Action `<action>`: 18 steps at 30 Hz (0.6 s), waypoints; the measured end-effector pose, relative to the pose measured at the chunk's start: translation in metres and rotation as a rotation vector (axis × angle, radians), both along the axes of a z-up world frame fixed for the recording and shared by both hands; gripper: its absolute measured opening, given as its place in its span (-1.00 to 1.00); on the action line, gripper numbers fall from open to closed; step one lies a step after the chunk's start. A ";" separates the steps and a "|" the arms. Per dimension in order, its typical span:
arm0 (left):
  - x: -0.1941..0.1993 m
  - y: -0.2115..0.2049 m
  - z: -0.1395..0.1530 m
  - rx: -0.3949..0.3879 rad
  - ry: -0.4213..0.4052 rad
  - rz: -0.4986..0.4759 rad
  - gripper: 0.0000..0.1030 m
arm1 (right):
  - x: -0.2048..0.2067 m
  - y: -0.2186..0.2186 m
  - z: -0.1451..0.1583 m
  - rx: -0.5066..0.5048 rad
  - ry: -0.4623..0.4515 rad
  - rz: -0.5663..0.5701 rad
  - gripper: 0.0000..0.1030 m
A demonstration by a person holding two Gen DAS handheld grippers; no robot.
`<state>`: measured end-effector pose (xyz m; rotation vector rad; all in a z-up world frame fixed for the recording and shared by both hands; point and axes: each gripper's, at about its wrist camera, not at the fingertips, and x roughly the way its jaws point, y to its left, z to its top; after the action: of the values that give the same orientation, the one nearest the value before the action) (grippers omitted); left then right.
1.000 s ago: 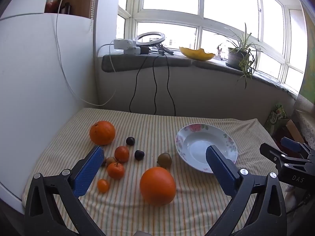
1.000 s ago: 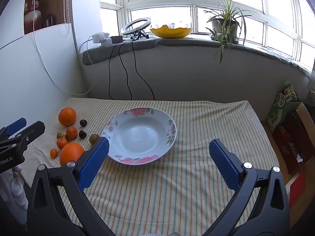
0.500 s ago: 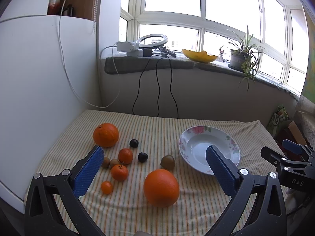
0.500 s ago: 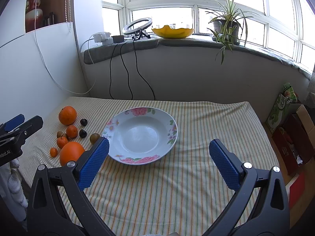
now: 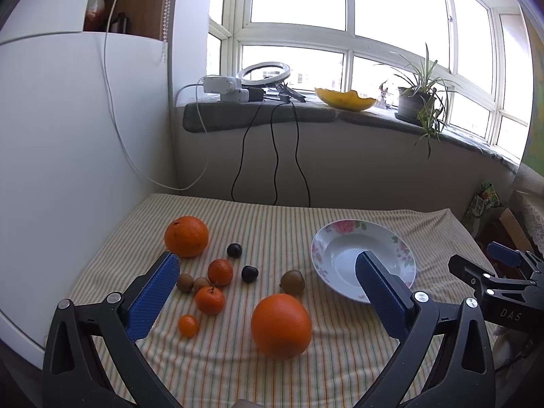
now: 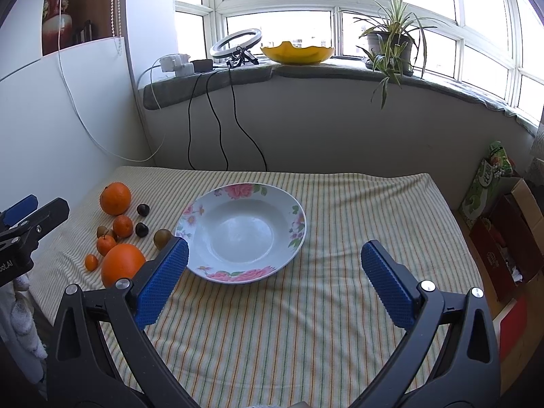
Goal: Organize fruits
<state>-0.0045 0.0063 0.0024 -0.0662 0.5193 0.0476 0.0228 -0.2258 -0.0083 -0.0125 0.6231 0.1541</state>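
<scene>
Loose fruit lies on the striped cloth: a large orange (image 5: pixel 281 325) near me, another orange (image 5: pixel 186 236) farther back, two tangerines (image 5: pixel 220 272), a tiny orange fruit (image 5: pixel 188 325), two dark plums (image 5: pixel 249 273) and brown kiwis (image 5: pixel 292 281). An empty floral plate (image 5: pixel 343 238) sits to their right; it also shows in the right wrist view (image 6: pixel 244 229). My left gripper (image 5: pixel 265 265) is open and empty, above the near fruit. My right gripper (image 6: pixel 273 255) is open and empty, in front of the plate.
The table (image 6: pixel 357 204) stands against a white wall on the left and a sill wall behind. Black cables (image 5: pixel 275 156) hang from the sill. A yellow bowl (image 6: pixel 295 54) and a potted plant (image 6: pixel 387 44) stand on the sill. Boxes (image 6: pixel 503 217) sit right of the table.
Both grippers have tilted up or drawn back slightly, so the fruit and plate sit a little lower in view. Nothing on the table has moved.
</scene>
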 end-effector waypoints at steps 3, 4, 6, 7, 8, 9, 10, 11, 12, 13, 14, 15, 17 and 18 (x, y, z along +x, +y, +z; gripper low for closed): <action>-0.001 0.000 0.000 0.000 -0.002 0.001 0.99 | 0.000 0.000 0.000 -0.005 -0.001 -0.012 1.00; -0.002 0.000 0.000 0.000 -0.003 0.001 0.99 | -0.001 -0.001 0.000 -0.006 -0.002 -0.016 1.00; -0.002 -0.001 0.001 0.001 -0.005 0.000 0.99 | -0.001 -0.001 0.000 -0.007 -0.003 -0.025 1.00; -0.002 -0.001 0.001 0.003 -0.006 0.001 0.99 | -0.001 -0.001 0.000 -0.008 -0.003 -0.028 1.00; -0.002 -0.001 0.002 0.005 -0.005 0.003 0.99 | -0.001 -0.002 0.000 -0.008 -0.004 -0.030 1.00; -0.002 -0.001 0.002 0.006 -0.005 0.003 0.99 | -0.001 -0.002 0.001 -0.008 -0.004 -0.032 1.00; -0.002 -0.001 0.002 0.006 -0.005 0.003 0.99 | -0.001 -0.002 0.001 -0.009 -0.004 -0.033 1.00; -0.002 -0.001 0.002 0.006 -0.004 0.003 0.99 | -0.001 -0.001 0.001 -0.009 -0.004 -0.034 1.00; -0.002 -0.001 0.001 0.007 -0.004 0.003 0.99 | -0.001 -0.002 0.001 -0.009 -0.004 -0.034 1.00; -0.001 0.000 0.001 0.007 -0.004 0.002 0.99 | 0.000 -0.001 0.002 -0.009 -0.005 -0.034 1.00; -0.002 -0.001 0.001 0.009 -0.003 0.002 0.99 | 0.000 -0.001 0.002 -0.009 -0.006 -0.035 1.00; -0.002 -0.001 0.001 0.011 -0.004 0.002 0.99 | 0.000 -0.001 0.002 -0.010 -0.006 -0.036 1.00; -0.002 -0.001 0.001 0.013 -0.004 0.000 0.99 | 0.000 -0.001 0.002 -0.009 -0.006 -0.035 1.00; -0.002 -0.001 0.001 0.014 -0.004 0.000 0.99 | 0.000 -0.001 0.002 -0.009 -0.006 -0.035 1.00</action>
<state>-0.0062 0.0051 0.0034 -0.0524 0.5147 0.0515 0.0228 -0.2272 -0.0065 -0.0111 0.6177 0.1170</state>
